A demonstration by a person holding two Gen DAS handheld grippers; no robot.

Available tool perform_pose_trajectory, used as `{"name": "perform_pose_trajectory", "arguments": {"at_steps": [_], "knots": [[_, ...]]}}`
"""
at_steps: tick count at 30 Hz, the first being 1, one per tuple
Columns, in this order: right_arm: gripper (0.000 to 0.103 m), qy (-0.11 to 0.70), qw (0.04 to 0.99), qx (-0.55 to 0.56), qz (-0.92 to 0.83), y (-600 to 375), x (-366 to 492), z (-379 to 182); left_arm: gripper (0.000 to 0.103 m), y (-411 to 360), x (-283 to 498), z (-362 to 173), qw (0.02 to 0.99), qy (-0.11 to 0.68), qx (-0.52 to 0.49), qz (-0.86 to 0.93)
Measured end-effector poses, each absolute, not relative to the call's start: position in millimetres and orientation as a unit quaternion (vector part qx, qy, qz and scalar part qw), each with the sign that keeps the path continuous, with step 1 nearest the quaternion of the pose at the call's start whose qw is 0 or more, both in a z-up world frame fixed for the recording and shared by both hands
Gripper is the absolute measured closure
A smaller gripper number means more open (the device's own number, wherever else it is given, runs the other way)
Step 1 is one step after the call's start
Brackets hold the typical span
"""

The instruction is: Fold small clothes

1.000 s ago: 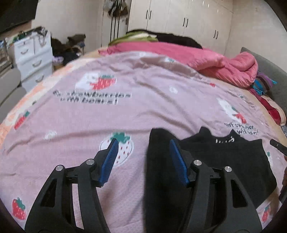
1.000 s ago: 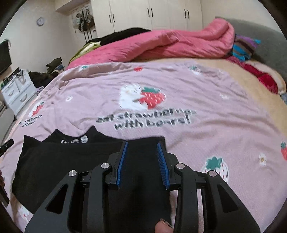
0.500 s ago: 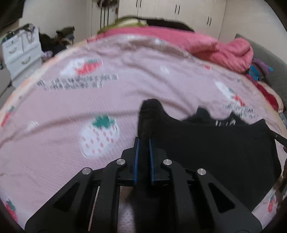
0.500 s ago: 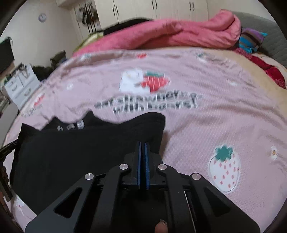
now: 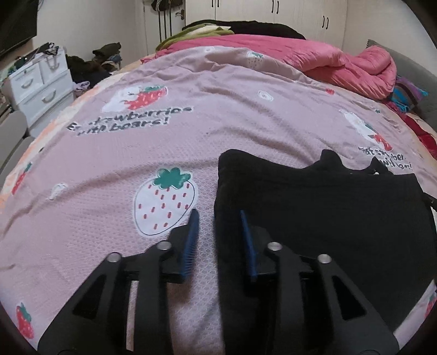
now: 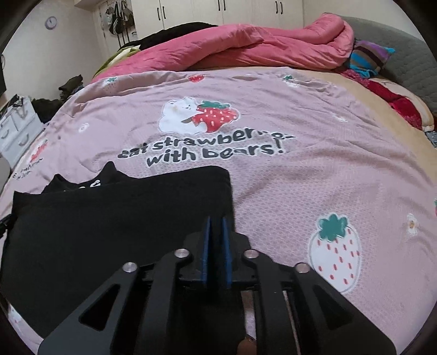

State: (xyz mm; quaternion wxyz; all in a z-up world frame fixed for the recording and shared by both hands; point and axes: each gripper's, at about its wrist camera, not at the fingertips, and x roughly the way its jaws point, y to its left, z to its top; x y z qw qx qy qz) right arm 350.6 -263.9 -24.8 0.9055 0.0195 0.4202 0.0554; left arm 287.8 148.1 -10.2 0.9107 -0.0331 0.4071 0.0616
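Note:
A small black garment (image 5: pixel 322 213) lies flat on the pink strawberry bedspread (image 5: pixel 164 136), with a folded layer on top. My left gripper (image 5: pixel 218 218) is open, its blue pads (image 5: pixel 191 240) astride the garment's left edge. In the right wrist view the garment (image 6: pixel 109 218) fills the lower left. My right gripper (image 6: pixel 217 226) is nearly shut, with a narrow gap between its pads (image 6: pixel 205 245), and the garment's right edge sits between them.
A rumpled pink duvet (image 6: pixel 245 46) lies across the far side of the bed. Striped cloth (image 6: pixel 368 57) and red cloth (image 6: pixel 401 106) lie at the right. White drawers (image 5: pixel 38 84) stand left of the bed. White wardrobes (image 6: pixel 218 11) line the back wall.
Both grippers were shut on the garment's edges half a second ago. The left has now opened wide and the right has parted slightly. The garment lies flatter.

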Motion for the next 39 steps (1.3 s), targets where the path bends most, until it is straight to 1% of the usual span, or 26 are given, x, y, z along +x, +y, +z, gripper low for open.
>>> {"name": "perform_pose_trajectory", "arguments": {"at_steps": [1,2,4,6,8,10,11,13,15,17,18,20,22,25,31,39], "knots": [[0.088,0.419,0.906,0.019,0.055,-264,349,-24,0.077,147,286,-9,0.91,0.408,-0.031,0.061],[0.082,0.417,0.907,0.017,0.052,-265,346,-22,0.075,146,284,-9,0.91,0.409,-0.029,0.06],[0.077,0.411,0.91,0.015,0.052,-265,339,-18,0.067,144,281,-9,0.909,0.412,-0.025,0.06],[0.062,0.407,0.912,0.019,0.056,-265,332,-14,0.063,141,278,-7,0.908,0.413,-0.023,0.058],[0.061,0.396,0.915,0.029,0.071,-265,321,-7,0.058,138,273,-5,0.909,0.412,-0.017,0.056],[0.055,0.39,0.917,0.031,0.079,-262,313,-1,0.053,136,269,-1,0.91,0.411,-0.017,0.053],[0.048,0.383,0.919,0.033,0.085,-260,307,3,0.051,136,267,0,0.91,0.411,-0.019,0.052],[0.043,0.376,0.921,0.035,0.101,-254,298,9,0.041,135,262,3,0.911,0.409,-0.018,0.052],[0.034,0.366,0.923,0.029,0.118,-242,287,16,0.036,135,259,5,0.911,0.409,-0.015,0.053],[0.03,0.357,0.924,0.021,0.132,-231,276,21,0.03,136,254,7,0.91,0.41,-0.013,0.056],[0.025,0.355,0.924,0.017,0.143,-223,270,24,0.025,137,253,8,0.91,0.41,-0.012,0.058],[0.02,0.348,0.924,0.009,0.16,-208,260,29,0.02,139,250,9,0.91,0.409,-0.011,0.065],[0.018,0.343,0.922,-0.001,0.177,-192,250,33,0.013,142,248,12,0.91,0.408,-0.01,0.072],[0.014,0.337,0.919,-0.012,0.206,-167,236,36,0.01,147,248,13,0.91,0.407,-0.008,0.082],[0.012,0.338,0.902,-0.047,0.265,-109,210,33,0.01,159,252,9,0.904,0.417,-0.021,0.095],[0.011,0.318,0.881,-0.158,0.312,-31,175,17,0.01,166,261,5,0.899,0.426,-0.038,0.092]]}}
